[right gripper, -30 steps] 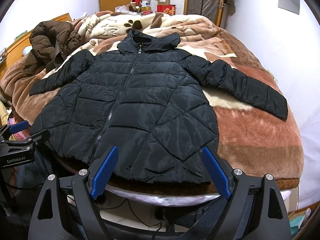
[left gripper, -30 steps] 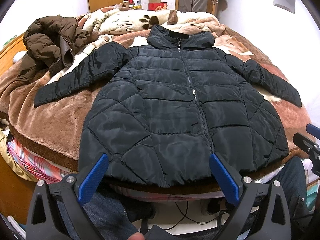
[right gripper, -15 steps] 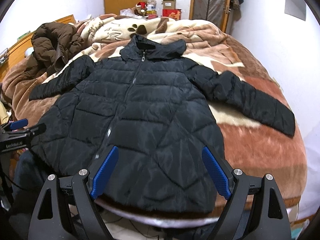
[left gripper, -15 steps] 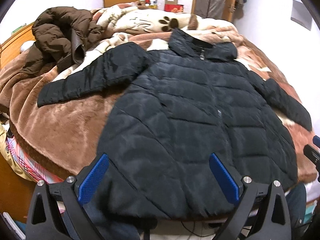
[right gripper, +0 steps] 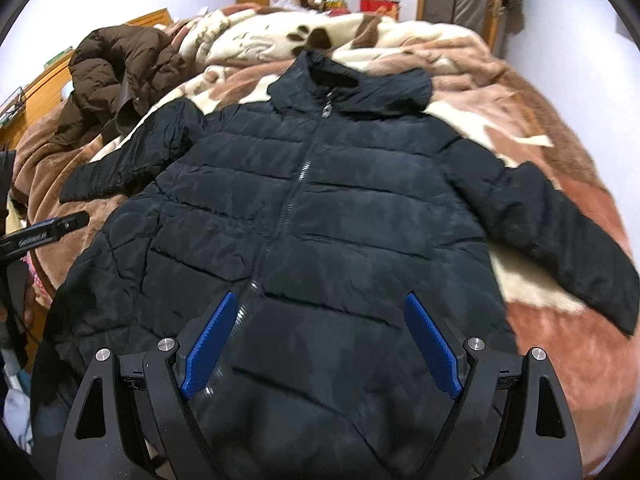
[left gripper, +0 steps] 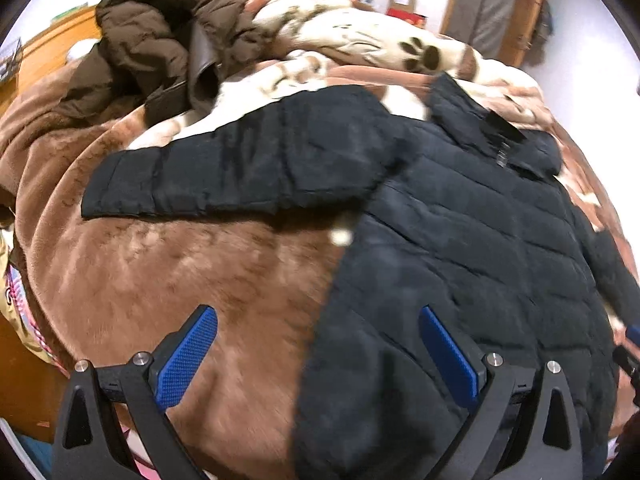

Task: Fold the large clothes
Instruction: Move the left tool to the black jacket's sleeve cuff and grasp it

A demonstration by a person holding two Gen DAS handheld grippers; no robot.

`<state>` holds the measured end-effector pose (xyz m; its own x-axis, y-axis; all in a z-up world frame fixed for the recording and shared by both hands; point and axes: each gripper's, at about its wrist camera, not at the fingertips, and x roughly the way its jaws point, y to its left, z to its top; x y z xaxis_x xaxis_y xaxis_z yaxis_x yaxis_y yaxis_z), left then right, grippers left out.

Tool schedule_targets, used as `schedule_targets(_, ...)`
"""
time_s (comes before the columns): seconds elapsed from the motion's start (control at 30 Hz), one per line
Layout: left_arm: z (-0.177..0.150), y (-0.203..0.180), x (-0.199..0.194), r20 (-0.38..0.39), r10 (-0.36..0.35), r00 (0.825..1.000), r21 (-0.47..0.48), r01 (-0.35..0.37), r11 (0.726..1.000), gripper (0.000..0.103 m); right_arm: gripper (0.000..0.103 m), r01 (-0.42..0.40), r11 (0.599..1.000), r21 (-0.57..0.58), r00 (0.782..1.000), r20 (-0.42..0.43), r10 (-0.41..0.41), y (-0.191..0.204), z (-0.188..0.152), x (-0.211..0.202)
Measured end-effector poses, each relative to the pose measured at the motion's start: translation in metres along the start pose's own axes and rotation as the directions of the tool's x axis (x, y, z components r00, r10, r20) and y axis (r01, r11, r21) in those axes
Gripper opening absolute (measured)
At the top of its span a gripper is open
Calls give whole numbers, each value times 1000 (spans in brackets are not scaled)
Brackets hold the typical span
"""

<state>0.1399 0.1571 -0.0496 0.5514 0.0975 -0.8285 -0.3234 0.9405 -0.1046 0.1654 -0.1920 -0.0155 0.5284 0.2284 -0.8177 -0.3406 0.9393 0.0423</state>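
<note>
Quilted black jacket (right gripper: 320, 208) on plush blanket (left gripper: 168, 272).

Jacket (right gripper: 320, 208) lies flat on the bed (right gripper: 560, 340), sleeves spread out left and right, collar at the far end; another coat (right gripper: 112, 76) sits heaped behind the left sleeve.

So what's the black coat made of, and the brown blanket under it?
The black coat looks like thin, slightly shiny nylon or polyester stuffed with padding: it catches the light and is stitched into puffy panels. What the filling is can't be seen. The brown blanket looks like soft, fuzzy fleece or plush, because its surface is matte and furry with brushed streaks.
</note>
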Motion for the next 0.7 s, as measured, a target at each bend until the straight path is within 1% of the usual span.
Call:
schedule_targets(0.03,5,6,7,-4,9,1000,-11,-9,1000,101,86,-12,1000,-6,1000,-13,12,2,2,6)
schedule_targets(0.1,14,20,22,-6,35,999,-28,-35,999,97,86,-28,999,-21,999,-36,27,5,8,19)
schedule_targets(0.27,32,58,58,-11,92,996,-95,-92,991,95,86,-10,999,-39,998,-56,8,6,21,44)
schedule_targets(0.37,41,85,79,-9,125,992,-154,-125,980,93,86,-3,999,-38,998,-64,1,3,26,55)
schedule_targets(0.47,49,115,97,-12,172,985,-238,-169,956,93,86,8,999,-35,997,-74,-10,-1,27,64)
schedule_targets(0.53,53,137,107,-21,164,986,-325,-162,932,93,86,15,999,-32,997,-82,-17,-4,27,69)
schedule_targets(0.6,58,154,116,-20,164,986,-392,-158,906,93,86,21,999,-29,996,-90,-23,-8,26,73)
schedule_targets(0.63,61,159,118,-14,162,987,-410,-154,899,93,86,24,999,-25,995,-95,-26,-10,25,75)
schedule_targets(0.7,66,163,125,-9,174,985,-419,-161,894,93,86,29,999,-19,994,-102,-31,-13,22,78)
